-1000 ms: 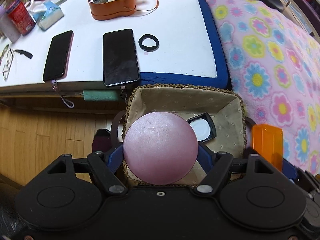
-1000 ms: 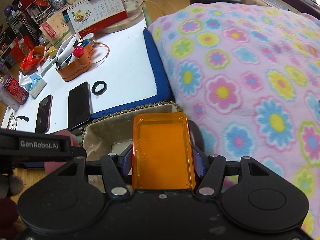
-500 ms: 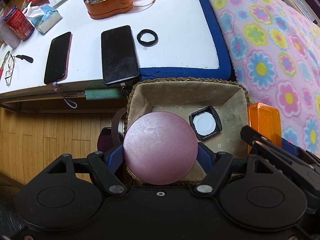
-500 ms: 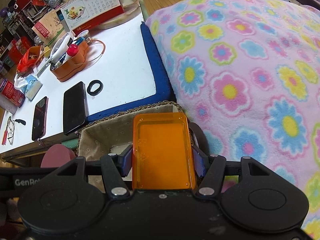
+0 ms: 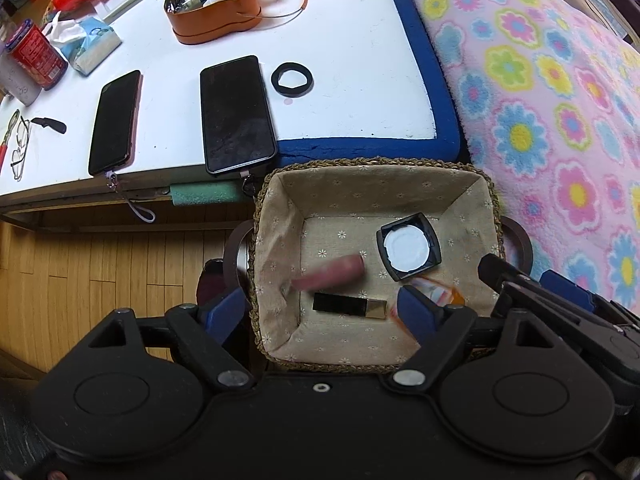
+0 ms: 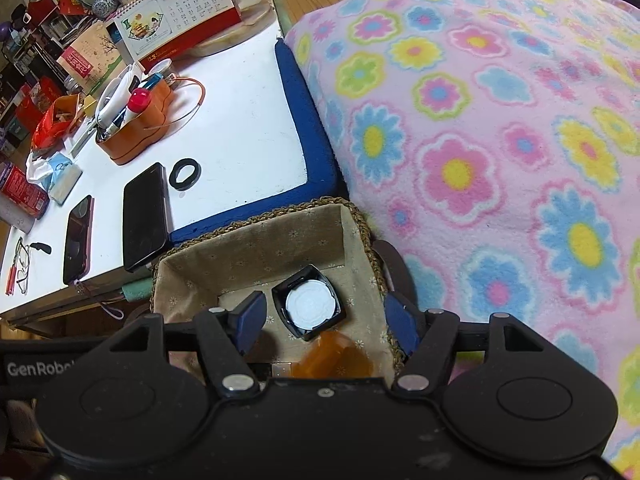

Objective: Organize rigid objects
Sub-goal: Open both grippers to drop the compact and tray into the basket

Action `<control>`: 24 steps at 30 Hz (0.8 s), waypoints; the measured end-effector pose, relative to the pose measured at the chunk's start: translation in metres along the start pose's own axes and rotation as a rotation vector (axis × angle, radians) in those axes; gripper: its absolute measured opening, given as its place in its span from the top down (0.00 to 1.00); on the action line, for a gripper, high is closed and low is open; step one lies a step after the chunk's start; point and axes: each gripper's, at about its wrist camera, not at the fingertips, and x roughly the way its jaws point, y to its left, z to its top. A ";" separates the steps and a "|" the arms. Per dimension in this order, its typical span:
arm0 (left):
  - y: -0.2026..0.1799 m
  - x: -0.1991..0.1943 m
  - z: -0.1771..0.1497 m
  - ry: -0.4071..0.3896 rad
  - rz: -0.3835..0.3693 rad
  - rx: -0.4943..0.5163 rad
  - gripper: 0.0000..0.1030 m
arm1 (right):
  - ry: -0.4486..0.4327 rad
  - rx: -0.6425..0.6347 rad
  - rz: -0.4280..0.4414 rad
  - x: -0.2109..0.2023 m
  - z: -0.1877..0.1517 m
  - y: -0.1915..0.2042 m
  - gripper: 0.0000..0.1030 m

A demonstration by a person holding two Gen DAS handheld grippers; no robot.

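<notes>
A cloth-lined woven basket (image 5: 280, 200) (image 6: 256, 240) sits on the floor between the low table and the bed. My left gripper (image 5: 320, 312) is open above it. A blurred pink round object (image 5: 332, 274) is inside the basket, in motion. My right gripper (image 6: 324, 320) is open over the basket. A blurred orange box (image 6: 332, 356) (image 5: 444, 294) lies below it in the basket. The basket also holds a black case with a white disc (image 5: 408, 246) (image 6: 310, 306) and a black and gold tube (image 5: 350, 305).
The white low table (image 5: 352, 40) carries two phones (image 5: 236, 114) (image 5: 114, 122), a black ring (image 5: 292, 80), an orange holder (image 5: 216, 12), tissues and a red can. A flowered blanket (image 6: 480, 140) covers the bed on the right. Wooden floor lies at the left.
Both grippers have opened. The pink round object left my left gripper and the orange box left my right gripper; both have dropped into the basket.
</notes>
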 end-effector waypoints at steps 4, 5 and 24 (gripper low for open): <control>0.000 0.001 0.000 0.007 -0.005 0.000 0.21 | 0.008 0.003 0.003 0.000 -0.002 -0.002 0.36; 0.000 0.001 0.000 0.007 -0.005 -0.001 0.21 | 0.010 0.003 0.003 0.001 -0.003 -0.002 0.36; -0.004 -0.001 -0.003 0.000 -0.014 0.032 0.21 | 0.022 0.040 -0.010 -0.009 -0.023 -0.021 0.35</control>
